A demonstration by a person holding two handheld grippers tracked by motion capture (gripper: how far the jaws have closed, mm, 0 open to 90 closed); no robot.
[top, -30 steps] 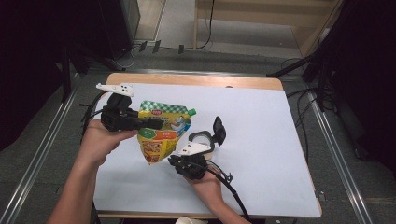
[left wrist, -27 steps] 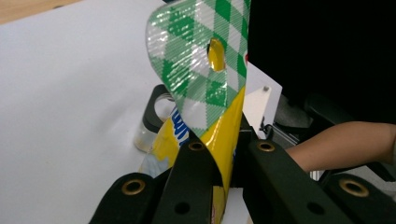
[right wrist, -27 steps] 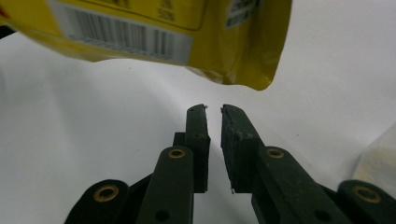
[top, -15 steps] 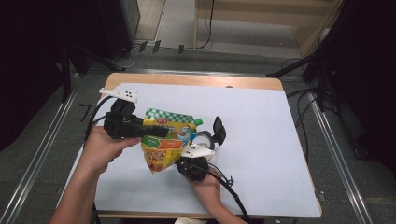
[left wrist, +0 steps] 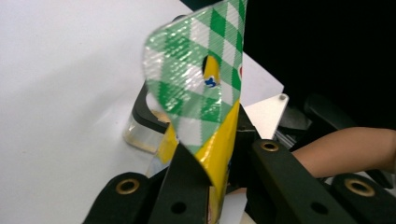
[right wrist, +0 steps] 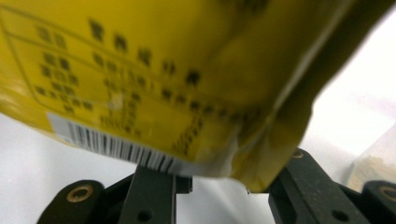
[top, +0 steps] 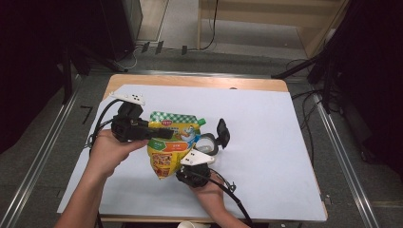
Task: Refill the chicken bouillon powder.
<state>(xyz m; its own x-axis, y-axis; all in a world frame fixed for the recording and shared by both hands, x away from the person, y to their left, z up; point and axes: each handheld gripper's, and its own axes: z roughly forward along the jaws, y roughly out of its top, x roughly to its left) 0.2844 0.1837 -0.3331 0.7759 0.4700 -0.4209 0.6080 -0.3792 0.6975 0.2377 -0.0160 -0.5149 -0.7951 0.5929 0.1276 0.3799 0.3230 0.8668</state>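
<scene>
A yellow pouch (top: 172, 145) with a green checked top and a green cap hangs tilted over the white table. My left gripper (top: 159, 133) is shut on the pouch's upper left edge. In the left gripper view the checked top (left wrist: 196, 79) rises from between the pinching jaws of the left gripper (left wrist: 215, 172). My right gripper (top: 179, 167) sits below the pouch, near its bottom edge. Its jaws have just been opening. In the right gripper view the right gripper (right wrist: 224, 184) has its jaws apart, with the pouch's barcode end (right wrist: 154, 107) between and above them.
A small clear round container (top: 207, 142) with a raised black lid (top: 222, 131) stands just right of the pouch. The white sheet (top: 285, 142) covers the wooden table. Cables trail from both grippers toward the near edge.
The left gripper and the pouch have edged slightly right and toward me. The right hand has stayed where it was.
</scene>
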